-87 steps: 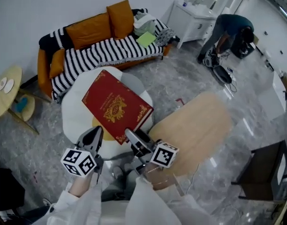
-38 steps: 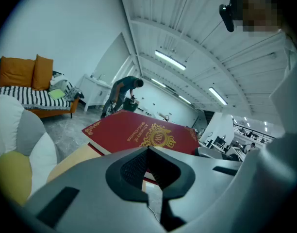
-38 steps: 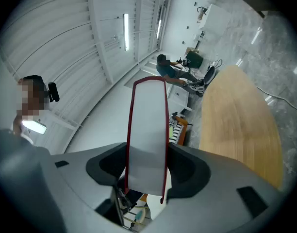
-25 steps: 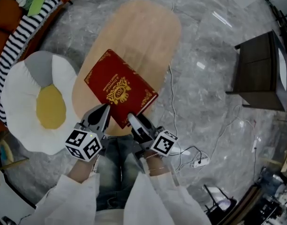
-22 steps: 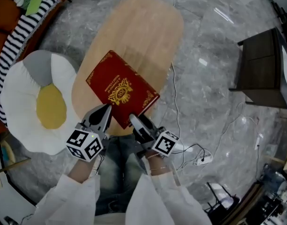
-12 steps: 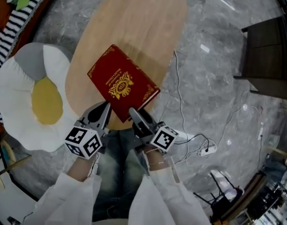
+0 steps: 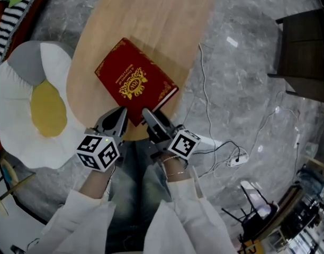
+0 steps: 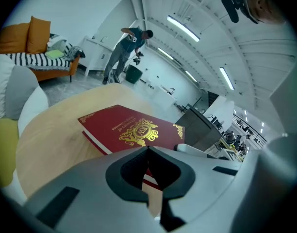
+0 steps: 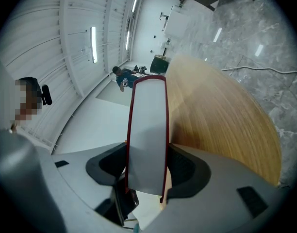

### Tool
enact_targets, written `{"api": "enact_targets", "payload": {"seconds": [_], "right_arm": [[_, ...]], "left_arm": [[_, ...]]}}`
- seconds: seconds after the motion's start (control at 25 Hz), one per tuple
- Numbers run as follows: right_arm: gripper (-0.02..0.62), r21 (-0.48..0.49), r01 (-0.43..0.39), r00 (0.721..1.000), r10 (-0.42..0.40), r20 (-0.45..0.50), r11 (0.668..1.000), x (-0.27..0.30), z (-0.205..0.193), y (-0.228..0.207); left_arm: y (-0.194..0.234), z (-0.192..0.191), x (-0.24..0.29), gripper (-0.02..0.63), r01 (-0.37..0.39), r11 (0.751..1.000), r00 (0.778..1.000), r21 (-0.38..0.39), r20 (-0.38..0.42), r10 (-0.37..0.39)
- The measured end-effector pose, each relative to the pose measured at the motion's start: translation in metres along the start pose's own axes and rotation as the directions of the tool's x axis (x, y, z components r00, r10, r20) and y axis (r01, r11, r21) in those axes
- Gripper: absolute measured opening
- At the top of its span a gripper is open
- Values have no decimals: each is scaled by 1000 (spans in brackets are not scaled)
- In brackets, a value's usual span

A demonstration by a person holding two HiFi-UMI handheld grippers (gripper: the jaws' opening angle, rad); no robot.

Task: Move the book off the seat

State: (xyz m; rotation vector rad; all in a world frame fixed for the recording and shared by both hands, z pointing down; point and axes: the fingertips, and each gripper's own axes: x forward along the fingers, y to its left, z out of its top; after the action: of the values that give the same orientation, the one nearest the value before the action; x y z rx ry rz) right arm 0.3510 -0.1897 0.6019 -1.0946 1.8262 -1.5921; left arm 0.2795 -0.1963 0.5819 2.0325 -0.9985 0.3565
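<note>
Head view, book: you hold it over the counter, clear of the seat at left.
Head view, right gripper: it takes the near edge, likely so the cover lies level for setting down.
Left gripper view, left gripper: jaws pressed together, empty, just beside the book's corner, likely there to steady it.
Right gripper view, book: page edge pinched between both pads; I cannot tell if it rests on the counter.

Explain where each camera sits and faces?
Head view: on the person's head, looking steeply down at the red book, table, sleeves, left tongs, right tongs.
Left gripper view: on the left tongs, looking across the book's cover.
Right gripper view: on the right tongs, clamped on the book's page edge.
All three share the book.
</note>
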Motion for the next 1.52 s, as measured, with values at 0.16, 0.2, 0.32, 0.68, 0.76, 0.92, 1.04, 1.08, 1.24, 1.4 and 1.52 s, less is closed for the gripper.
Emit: {"api": "enact_targets", "payload": {"seconds": [0.16,0.2,0.32,0.68,0.76,0.92,1.04,1.08,1.24,1.4,1.52], "right_arm": [[256,43,-12,1000,11,26,999,4,-5,-9],[256,60,-13,999,11,34,998,4,-7,-12],[256,123,-12,998,4,63,992,3,-12,-21],[258,183,49,998,-40,-53,982,12,-35,-36],[256,190,86,994,-70,-89,978,11,-46,-42],[256,190,179,976,-151,-155,965,4,-65,-58],[256,201,219,963,-178,-202,955,1,-74,-64],[256,204,238,955,-190,-227,950,-1,-78,-67],[258,261,284,929,-197,-315,922,-3,-94,-72],[273,263,361,893,-250,-375,895,-10,-102,-82],[281,245,429,860,-311,-404,869,-17,-102,-94]], "left_arm": [[4,-16,3,6,3,1000,1000,-8,-18,-4],[5,-18,3,6,2,1000,1000,-8,-19,-3],[9,-22,0,6,-3,1000,1000,-4,-22,3],[17,-27,4,6,-15,1000,999,4,-49,15],[19,-32,4,6,-15,1000,999,0,-51,15],[20,-33,0,6,-15,1000,999,-13,-32,14],[19,-30,-2,6,-14,1000,1000,-15,-25,14],[19,-31,-3,6,-14,1000,1000,-16,-27,13],[20,-32,-9,6,-12,1000,999,-18,-31,11],[21,-32,-12,6,-21,1000,999,-19,-29,20],[19,-30,-10,6,-18,1000,1000,-14,-23,18]]}}
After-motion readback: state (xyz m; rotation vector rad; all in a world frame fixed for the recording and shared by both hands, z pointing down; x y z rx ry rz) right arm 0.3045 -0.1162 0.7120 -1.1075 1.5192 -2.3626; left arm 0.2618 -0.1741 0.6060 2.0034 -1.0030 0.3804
